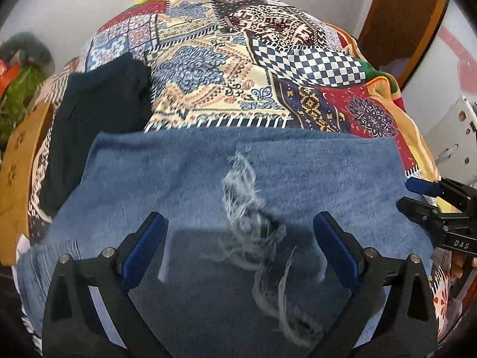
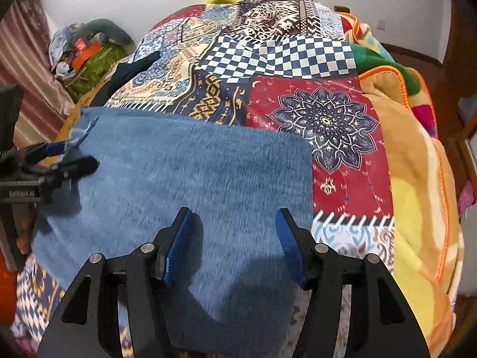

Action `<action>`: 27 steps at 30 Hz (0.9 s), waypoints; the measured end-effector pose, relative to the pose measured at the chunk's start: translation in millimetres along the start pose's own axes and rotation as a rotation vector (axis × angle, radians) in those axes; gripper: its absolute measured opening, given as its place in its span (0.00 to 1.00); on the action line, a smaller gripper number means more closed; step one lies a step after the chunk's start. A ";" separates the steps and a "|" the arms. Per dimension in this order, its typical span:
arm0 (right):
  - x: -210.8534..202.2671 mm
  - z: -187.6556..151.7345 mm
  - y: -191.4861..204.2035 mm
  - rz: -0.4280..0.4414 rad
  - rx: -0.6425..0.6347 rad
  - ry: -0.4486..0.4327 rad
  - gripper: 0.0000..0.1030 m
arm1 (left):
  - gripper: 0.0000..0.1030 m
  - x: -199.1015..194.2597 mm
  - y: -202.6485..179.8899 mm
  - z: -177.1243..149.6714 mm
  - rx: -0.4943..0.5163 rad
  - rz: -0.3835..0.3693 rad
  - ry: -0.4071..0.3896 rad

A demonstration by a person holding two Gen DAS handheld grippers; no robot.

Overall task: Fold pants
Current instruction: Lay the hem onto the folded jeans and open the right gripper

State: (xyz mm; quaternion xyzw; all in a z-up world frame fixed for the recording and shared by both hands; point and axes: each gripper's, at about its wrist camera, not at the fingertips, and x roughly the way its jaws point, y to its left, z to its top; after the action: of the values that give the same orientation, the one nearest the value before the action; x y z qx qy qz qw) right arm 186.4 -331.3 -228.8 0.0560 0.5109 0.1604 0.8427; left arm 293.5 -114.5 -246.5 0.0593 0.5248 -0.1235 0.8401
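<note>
**Both claws parted above folded blue jeans on a patterned bedspread.**
The left gripper (image 1: 240,256) and right gripper (image 2: 234,247) stand with jaws apart, holding nothing; the jeans (image 2: 184,179) lie flat beneath and ahead of them. A frayed rip (image 1: 253,226), soft loose threads, sits between the left fingers and could snag a pad. The bedspread (image 2: 322,125) looks smooth, so the coarse rectangular denim stack might slide if dragged.
</note>
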 end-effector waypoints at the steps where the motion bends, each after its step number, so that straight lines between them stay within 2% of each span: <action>1: -2.3 -1.7 -1.3 0.006 0.008 0.000 0.52 | 0.99 -1.4 -0.1 -2.8 0.002 0.001 0.001; 6: -11.4 -14.7 -2.9 0.012 0.026 -0.007 0.53 | 0.99 -16.1 -1.6 -17.1 0.007 0.035 -0.016; 12: -22.0 -28.0 2.6 -0.016 0.035 -0.023 0.54 | 0.99 -26.6 6.3 -31.8 -0.043 0.005 -0.020; 18: -33.5 -29.2 9.1 -0.057 0.038 -0.018 0.58 | 0.99 -49.9 7.2 -46.2 -0.012 0.050 -0.070; 23: -52.9 -19.2 22.4 -0.052 0.023 -0.071 0.58 | 0.98 -79.2 32.7 -58.6 -0.053 0.137 -0.131; 27: -67.0 -4.8 46.9 -0.024 -0.020 -0.136 0.61 | 0.98 -109.1 79.8 -77.3 -0.169 0.198 -0.186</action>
State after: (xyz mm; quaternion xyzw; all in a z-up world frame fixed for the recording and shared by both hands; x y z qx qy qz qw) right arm 143.6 -309.4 -162.4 0.0521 0.4515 0.1511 0.8778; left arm 202.4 -4.2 -185.3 0.0284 0.4448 -0.0005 0.8952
